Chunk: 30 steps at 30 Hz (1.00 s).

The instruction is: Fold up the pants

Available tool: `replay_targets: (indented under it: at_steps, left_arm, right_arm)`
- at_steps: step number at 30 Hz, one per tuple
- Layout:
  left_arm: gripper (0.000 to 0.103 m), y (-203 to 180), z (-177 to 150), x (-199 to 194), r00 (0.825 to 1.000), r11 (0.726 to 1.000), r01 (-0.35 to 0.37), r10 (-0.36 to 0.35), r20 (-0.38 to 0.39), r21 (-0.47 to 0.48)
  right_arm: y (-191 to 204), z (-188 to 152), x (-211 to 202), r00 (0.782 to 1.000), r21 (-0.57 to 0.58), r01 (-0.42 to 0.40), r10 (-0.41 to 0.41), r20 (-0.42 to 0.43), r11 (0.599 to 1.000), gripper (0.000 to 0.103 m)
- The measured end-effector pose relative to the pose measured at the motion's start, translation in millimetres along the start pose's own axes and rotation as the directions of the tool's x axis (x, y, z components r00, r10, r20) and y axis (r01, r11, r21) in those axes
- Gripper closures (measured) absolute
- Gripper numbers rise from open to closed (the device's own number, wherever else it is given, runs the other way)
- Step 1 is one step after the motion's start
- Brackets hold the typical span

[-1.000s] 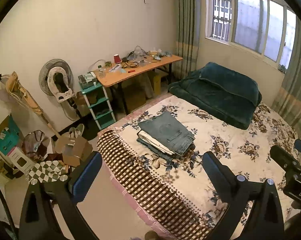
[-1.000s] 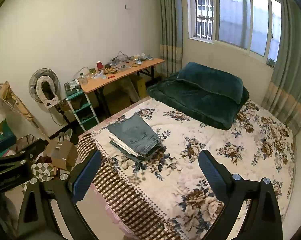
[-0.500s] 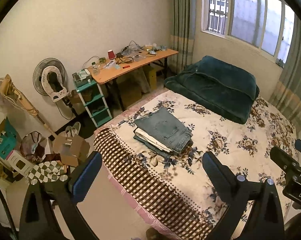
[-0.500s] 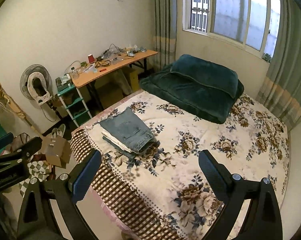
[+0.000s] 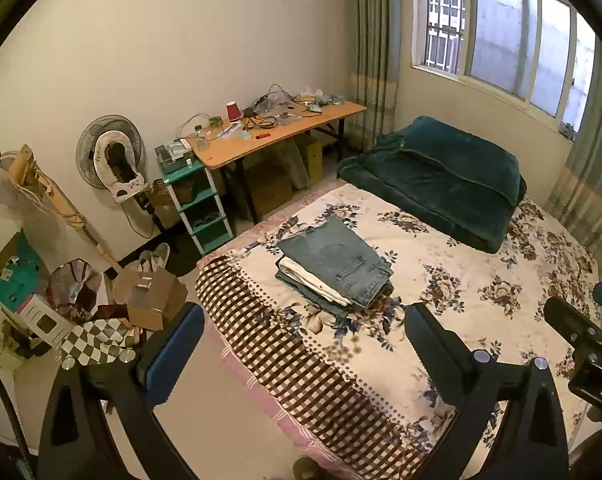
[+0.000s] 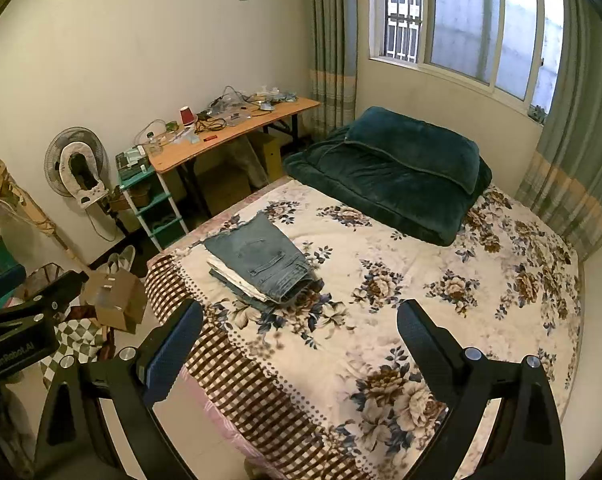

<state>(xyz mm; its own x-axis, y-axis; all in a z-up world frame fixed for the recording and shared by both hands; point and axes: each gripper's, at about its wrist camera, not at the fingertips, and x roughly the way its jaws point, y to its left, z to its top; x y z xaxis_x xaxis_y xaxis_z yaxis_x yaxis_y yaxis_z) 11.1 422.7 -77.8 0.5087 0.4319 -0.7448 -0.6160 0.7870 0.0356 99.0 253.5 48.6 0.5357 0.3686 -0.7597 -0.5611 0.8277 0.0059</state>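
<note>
Lying on bed: a stack of folded pants (image 5: 333, 266) sits near the foot corner of the bed (image 5: 481, 320), on the side nearest the desk (image 5: 277, 136).
Pants, look: blue denim on top, back pocket facing up, folded into a neat rectangle; a cream-white pair and darker denim layers show beneath it.
Pants, right view: the same stack of folded pants (image 6: 261, 260) rests flat on the floral bedspread, just above the brown checked border.
Left gripper (image 5: 301, 348): held high above the foot of the bed, fingers spread wide, nothing between them, well apart from the stack.
Left fingers (image 5: 173, 354): one blue-padded finger low on the left, the other black finger low on the right.
Right gripper (image 6: 299, 342): also raised over the bed's foot, fingers wide apart and empty, not touching the cloth.
Gripper positions: each appears at the edge of the other's view, side by side.
Writing: white letters "GenRobot.AI" on the left gripper body seen from the right view; "DAS", cut off, on the right gripper body seen from the left view.
Head of bed: a dark green folded quilt (image 5: 441, 176) under the window (image 5: 513, 28).
Desk: red cup (image 5: 233, 111), cables and small clutter.
By the wall: standing fan (image 5: 109, 156) and a teal shelf rack (image 5: 199, 200).
</note>
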Motion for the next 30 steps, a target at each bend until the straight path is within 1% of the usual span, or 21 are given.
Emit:
replay_targets:
  at_steps: [11,30]
  left_arm:
    - [0.000,2.9,-3.3,-2.2,1.000,1.000,-0.017,0.017,0.004,-0.011]
    - [0.000,3.4,-7.5,-7.8,1.000,1.000,-0.017,0.017,0.007,-0.014]
  right_arm:
    - [-1.6,-4.3,-3.8,1.000,-0.016,-0.013,0.013,-0.008,1.000,0.003]
    - [1.4,-5.8,-4.6,1.000,-0.019,-0.017,0.017,-0.007,1.000,0.003]
